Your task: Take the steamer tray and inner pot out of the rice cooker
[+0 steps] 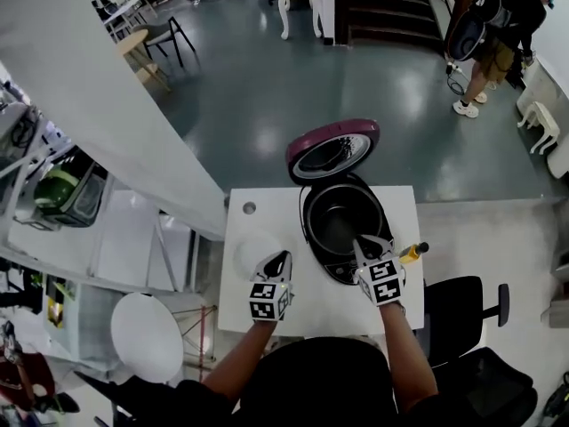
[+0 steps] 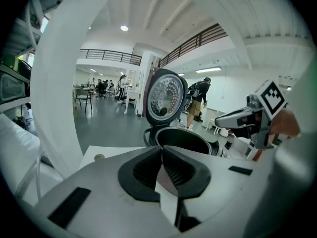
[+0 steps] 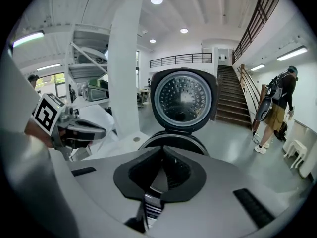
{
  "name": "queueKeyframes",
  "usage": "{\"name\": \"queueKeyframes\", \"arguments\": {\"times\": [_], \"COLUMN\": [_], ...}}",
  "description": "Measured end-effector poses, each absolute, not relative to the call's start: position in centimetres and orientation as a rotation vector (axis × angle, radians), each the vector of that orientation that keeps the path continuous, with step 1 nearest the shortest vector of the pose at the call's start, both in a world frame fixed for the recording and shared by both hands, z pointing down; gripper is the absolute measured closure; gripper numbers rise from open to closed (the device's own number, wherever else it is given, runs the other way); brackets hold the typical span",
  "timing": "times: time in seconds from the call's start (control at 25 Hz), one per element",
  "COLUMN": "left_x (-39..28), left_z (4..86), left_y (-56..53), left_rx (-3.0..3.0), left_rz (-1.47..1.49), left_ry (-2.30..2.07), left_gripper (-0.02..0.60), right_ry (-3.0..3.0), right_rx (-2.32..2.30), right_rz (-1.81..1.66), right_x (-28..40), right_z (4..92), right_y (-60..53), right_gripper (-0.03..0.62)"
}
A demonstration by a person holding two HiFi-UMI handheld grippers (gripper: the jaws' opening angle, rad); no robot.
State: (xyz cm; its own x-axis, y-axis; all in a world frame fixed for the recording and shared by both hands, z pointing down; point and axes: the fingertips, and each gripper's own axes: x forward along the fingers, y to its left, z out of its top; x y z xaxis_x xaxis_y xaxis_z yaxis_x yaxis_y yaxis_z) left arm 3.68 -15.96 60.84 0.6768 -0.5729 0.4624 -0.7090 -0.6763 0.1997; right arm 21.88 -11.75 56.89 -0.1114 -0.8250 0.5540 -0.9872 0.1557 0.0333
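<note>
The rice cooker (image 1: 342, 225) stands open on the white table (image 1: 267, 310), its maroon lid (image 1: 333, 149) tipped up at the back. The dark inner pot (image 1: 338, 223) sits in the cooker body; its rim (image 2: 183, 139) shows past the left jaws. A pale round thing (image 1: 256, 253), perhaps the steamer tray, lies on the table left of the cooker. My left gripper (image 1: 283, 259) hovers beside it, jaws shut and empty (image 2: 162, 150). My right gripper (image 1: 363, 244) is over the cooker's near rim, jaws shut and empty (image 3: 162, 150).
A small yellow item with a dark tip (image 1: 412, 253) lies at the table's right edge. A black office chair (image 1: 462, 310) stands to the right. White shelving (image 1: 53, 238) and a round stool (image 1: 147, 336) are at the left. A person (image 1: 493, 34) stands far back.
</note>
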Motion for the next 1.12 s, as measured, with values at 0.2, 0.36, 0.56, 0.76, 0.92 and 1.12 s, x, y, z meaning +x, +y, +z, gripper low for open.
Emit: {"name": "queueKeyframes", "arguments": {"times": [0.2, 0.36, 0.56, 0.76, 0.92, 1.12], "left_x": [7.8, 10.2, 11.4, 12.2, 13.0, 14.5], "left_z": [60.3, 60.5, 61.4, 62.7, 63.1, 64.7], "left_y": [-16.2, -16.4, -17.4, -18.4, -19.4, -20.4], "left_rx": [2.498, 2.475, 2.448, 2.377, 2.349, 2.335], "left_rz": [0.530, 0.546, 0.588, 0.617, 0.623, 0.686], "left_ry": [-1.069, -1.121, -1.186, -1.240, -1.251, -1.215], "left_gripper": [0.568, 0.568, 0.568, 0.566, 0.566, 0.472], "right_ry": [-2.008, -2.035, -2.039, -2.052, -2.032, -1.997], "right_rx": [1.665, 1.684, 1.629, 1.594, 1.604, 1.532], "right_rz": [0.481, 0.503, 0.527, 0.570, 0.561, 0.527], "right_x": [27.7, 31.7, 33.8, 35.0, 36.0, 36.3], "right_z": [56.4, 56.7, 59.3, 61.6, 62.6, 64.5], "right_y": [-12.1, -13.4, -15.1, -16.4, -17.7, -18.9], "right_gripper": [0.585, 0.585, 0.585, 0.585, 0.583, 0.583]}}
